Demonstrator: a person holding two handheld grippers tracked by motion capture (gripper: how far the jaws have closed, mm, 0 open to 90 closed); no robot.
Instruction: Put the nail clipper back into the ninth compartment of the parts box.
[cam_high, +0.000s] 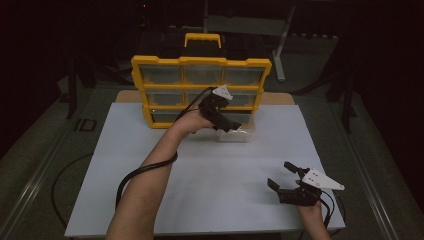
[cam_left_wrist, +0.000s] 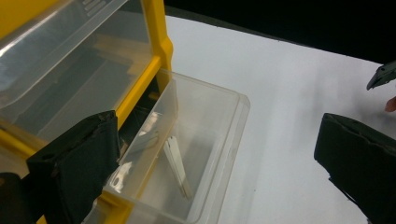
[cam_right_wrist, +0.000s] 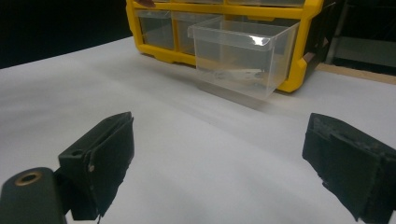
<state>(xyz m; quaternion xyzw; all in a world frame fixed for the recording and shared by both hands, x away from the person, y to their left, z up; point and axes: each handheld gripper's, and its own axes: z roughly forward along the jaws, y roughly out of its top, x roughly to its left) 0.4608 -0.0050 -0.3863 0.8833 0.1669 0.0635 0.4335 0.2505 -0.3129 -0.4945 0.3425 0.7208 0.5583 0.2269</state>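
White worktop (cam_high: 210, 175), dark room behind. Left tool (cam_high: 223, 116) wide open, holding nothing, jaws straddling the clear plastic drawer (cam_left_wrist: 205, 140) pulled out of the bottom row of the yellow organizer cabinet (cam_high: 200, 62). Thin pale strips (cam_left_wrist: 177, 163) lie in the drawer. Right tool (cam_high: 283, 177) also wide open and empty, low over bare worktop, well apart from the cabinet.

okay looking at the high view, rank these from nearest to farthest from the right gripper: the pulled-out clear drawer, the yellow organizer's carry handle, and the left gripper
1. Pulled-out clear drawer: up and to the left of the right gripper, at the cabinet's bottom right.
2. Left gripper: just beyond, over the drawer's left part; nearly level with the drawer, so that order is close.
3. Carry handle: on top of the yellow organizer, clearly farthest.
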